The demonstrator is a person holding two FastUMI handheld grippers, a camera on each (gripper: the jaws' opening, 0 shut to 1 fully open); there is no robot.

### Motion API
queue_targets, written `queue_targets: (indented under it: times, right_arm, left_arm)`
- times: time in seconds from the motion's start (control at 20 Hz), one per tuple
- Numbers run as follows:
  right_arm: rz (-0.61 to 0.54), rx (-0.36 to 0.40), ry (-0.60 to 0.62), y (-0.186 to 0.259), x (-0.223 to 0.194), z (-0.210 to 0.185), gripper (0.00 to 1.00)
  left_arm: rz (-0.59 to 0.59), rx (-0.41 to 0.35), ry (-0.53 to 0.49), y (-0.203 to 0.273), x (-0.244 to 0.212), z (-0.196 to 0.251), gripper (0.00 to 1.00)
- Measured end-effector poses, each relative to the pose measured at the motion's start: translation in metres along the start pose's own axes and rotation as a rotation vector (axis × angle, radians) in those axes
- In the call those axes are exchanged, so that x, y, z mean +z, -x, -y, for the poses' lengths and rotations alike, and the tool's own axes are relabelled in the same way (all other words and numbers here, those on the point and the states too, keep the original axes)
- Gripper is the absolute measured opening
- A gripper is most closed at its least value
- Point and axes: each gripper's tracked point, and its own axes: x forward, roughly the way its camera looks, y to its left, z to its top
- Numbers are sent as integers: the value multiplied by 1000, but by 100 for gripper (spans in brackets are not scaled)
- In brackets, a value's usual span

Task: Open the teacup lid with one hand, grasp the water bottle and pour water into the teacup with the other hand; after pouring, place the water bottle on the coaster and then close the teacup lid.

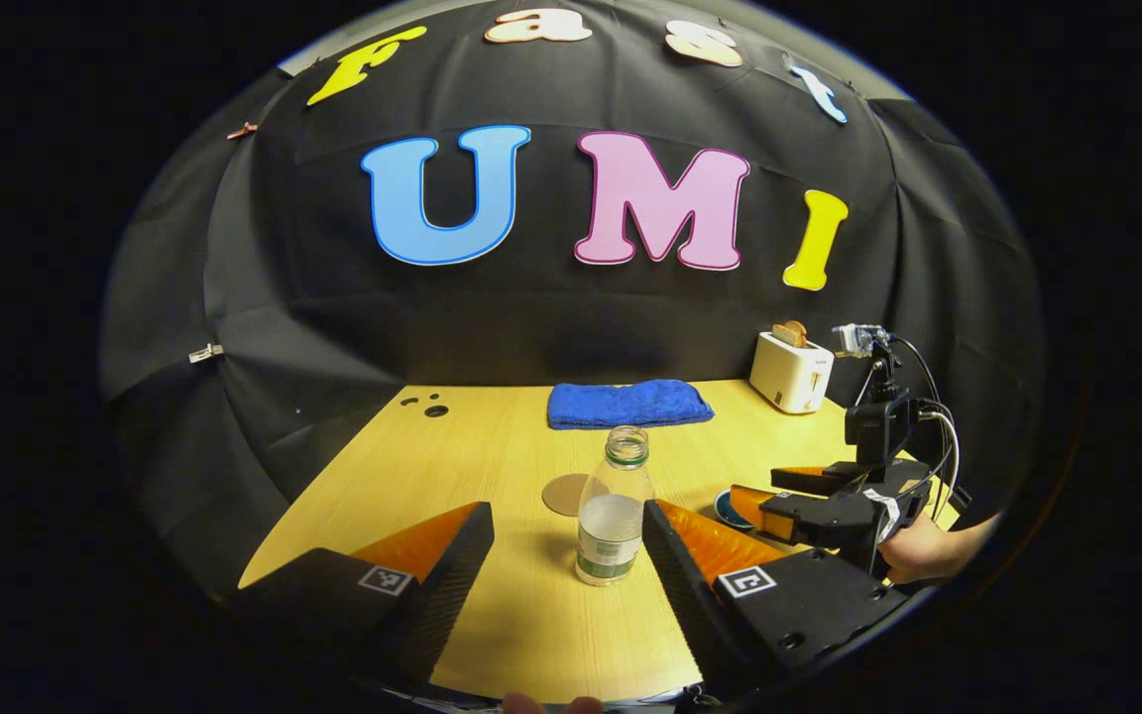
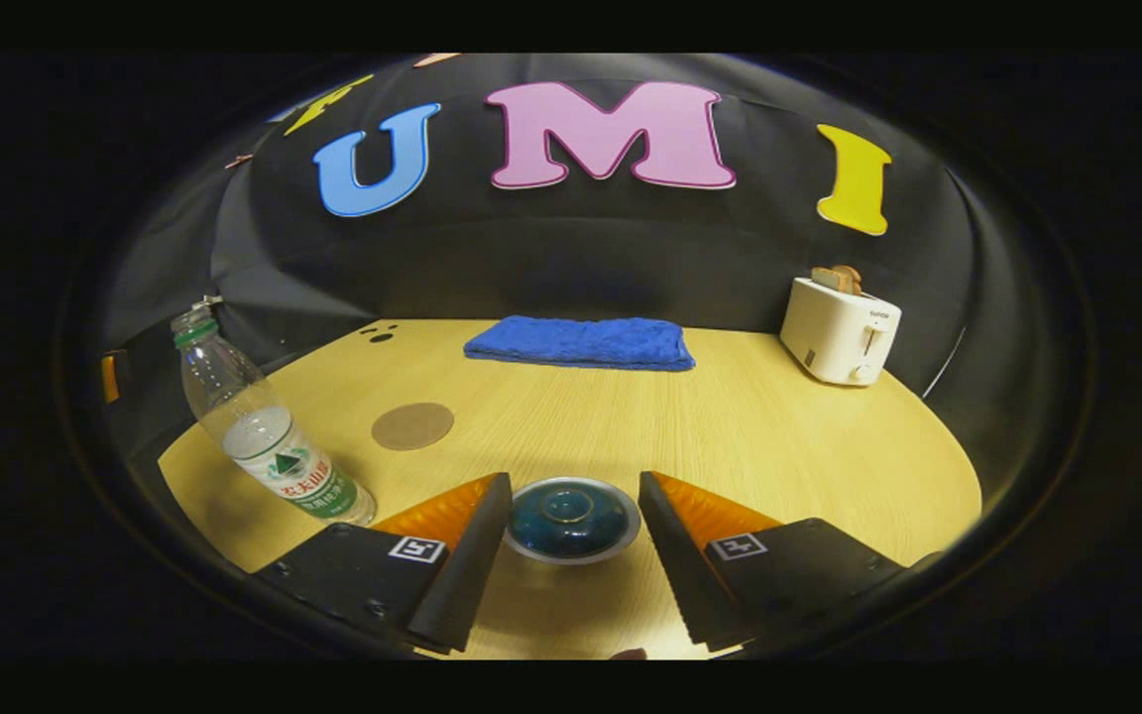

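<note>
Left gripper (image 1: 566, 540) open around water bottle (image 1: 613, 506), right gripper (image 2: 571, 516) open around teacup lid (image 2: 571, 518).
Bottle upright on worktop (image 2: 730, 416), uncapped, coaster (image 1: 565, 494) just behind.

Left claw (image 1: 566, 540) is spread wide with the water bottle (image 1: 613, 511) standing right in its gap. Right claw (image 2: 571, 516) straddles the teacup lid (image 2: 571, 518); bare counter (image 2: 730, 416) beyond it.

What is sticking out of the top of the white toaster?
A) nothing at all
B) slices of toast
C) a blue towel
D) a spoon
B: brown slices of toast poke up from the slots of the white toaster, which stands at the back right of the table in the right gripper view.
</note>
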Motion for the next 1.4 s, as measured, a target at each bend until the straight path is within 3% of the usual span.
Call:
queue_targets:
  times: [0.05, 0.2, 0.25, 0.3, 0.35, 0.4, 0.45, 0.5, 0.6, 0.7, 0.75, 1.0, 1.05, 1.4]
  right_arm:
    - [-9, 8, -1, -2, -3, -2, 72]
    - [-44, 25, 7, -6, -12, -5, 61]
    - [-34, 27, 0, -7, -11, -5, 53]
    - [-37, 26, -4, -6, -11, -4, 55]
    - [-30, 26, -10, -6, -9, -3, 42]
    - [-34, 30, -11, -3, -10, -4, 39]
    - [-34, 36, -12, -5, -9, -3, 36]
    - [-34, 41, -9, -6, -9, -4, 34]
    - [-29, 44, 6, -5, -8, -2, 31]
    - [-24, 42, 10, -4, -7, -2, 23]
    - [-15, 41, 5, -3, -4, -1, 33]
    - [12, 37, -19, 6, 9, 4, 28]
    - [18, 34, -26, 10, 11, 6, 23]
    - [40, -24, -24, 59, 32, 56, 28]
  left_arm:
    - [2, 2, 4, -2, 0, -1, 96]
    - [-3, 4, 6, -7, -4, -1, 96]
    - [-5, 7, 6, -7, -4, -2, 96]
    - [-7, 9, 9, -7, -6, -2, 96]
    - [-10, 9, 11, -7, -6, -2, 96]
    - [-12, 10, 10, -7, -8, -2, 92]
    - [-14, 11, 8, -7, -9, -2, 96]
    - [-15, 14, 5, -7, -10, -2, 92]
    - [-16, 15, 2, -7, -11, -2, 96]
    - [-20, 12, -6, -8, -13, 0, 96]
    - [-20, 10, -11, -8, -12, 1, 96]
    - [-36, -2, -20, -14, -21, 9, 95]
    - [-47, -8, -20, -17, -23, 12, 96]
    - [-108, -56, -41, -53, -55, 33, 96]
